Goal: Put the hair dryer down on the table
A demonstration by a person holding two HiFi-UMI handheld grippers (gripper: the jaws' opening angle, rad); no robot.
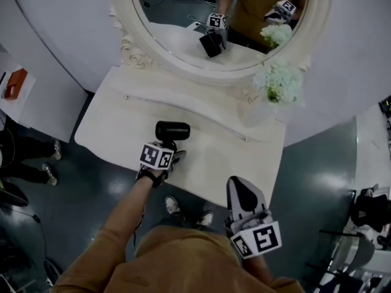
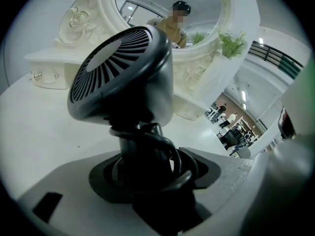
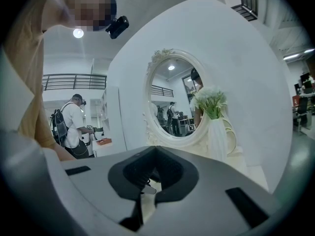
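Two jaws of the left gripper [image 2: 147,173] hold the black hair dryer [image 1: 172,131] by its handle over the white counter [image 1: 116,124], so lower it slowly, lay it flat, then let go; the right gripper [image 1: 242,191] has its jaws together, holding nothing.

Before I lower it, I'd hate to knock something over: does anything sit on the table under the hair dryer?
Nothing visible does. The left gripper holds the hair dryer by its handle over a bare stretch of the white table. The vase of flowers stands off to the right, by the mirror.
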